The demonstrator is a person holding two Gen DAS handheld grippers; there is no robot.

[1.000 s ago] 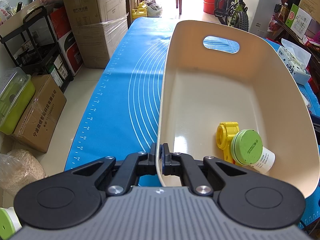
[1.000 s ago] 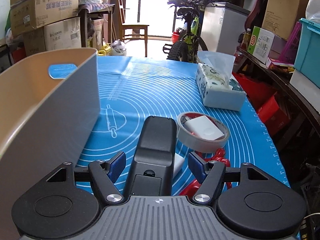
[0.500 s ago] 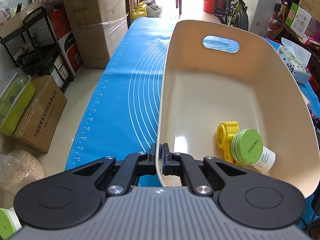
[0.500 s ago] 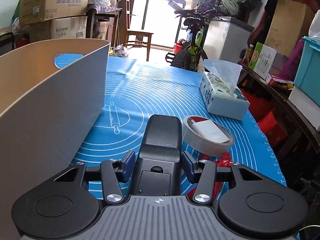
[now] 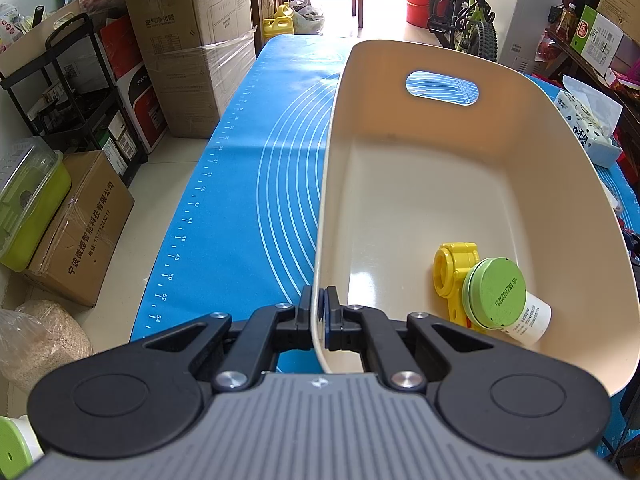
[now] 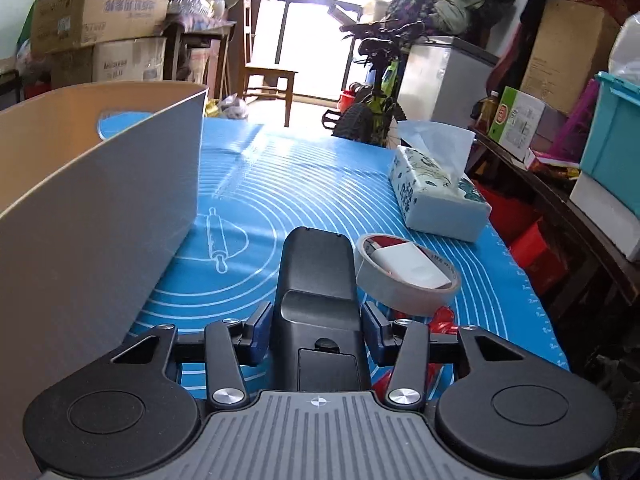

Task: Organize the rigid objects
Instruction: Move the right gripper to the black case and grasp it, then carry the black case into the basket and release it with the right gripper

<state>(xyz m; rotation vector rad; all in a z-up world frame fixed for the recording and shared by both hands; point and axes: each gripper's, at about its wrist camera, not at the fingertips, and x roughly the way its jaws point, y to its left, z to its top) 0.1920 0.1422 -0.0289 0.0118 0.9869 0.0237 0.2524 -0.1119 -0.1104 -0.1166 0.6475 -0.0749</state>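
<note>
My left gripper [image 5: 319, 312] is shut on the near rim of a beige bin [image 5: 420, 184], one finger inside the wall and one outside. In the bin's near right corner lie a yellow plastic piece [image 5: 454, 268] and a white bottle with a green lid [image 5: 496, 292]. In the right wrist view my right gripper [image 6: 318, 330] is shut on a black device [image 6: 316, 272], its blue pads pressed on both sides. The device points away over the blue mat [image 6: 248, 184], with the bin's outer wall [image 6: 100, 208] close on the left.
A grey tape roll [image 6: 400, 292] with a white block [image 6: 408, 266] inside sits just right of the device, over a red object [image 6: 442, 318]. A tissue pack [image 6: 436, 204] lies farther back right. Boxes, a bicycle and shelves surround the table.
The right jaws have closed from wide apart onto the black device, and the right view has tipped up a little. The left gripper and the bin have not moved.
</note>
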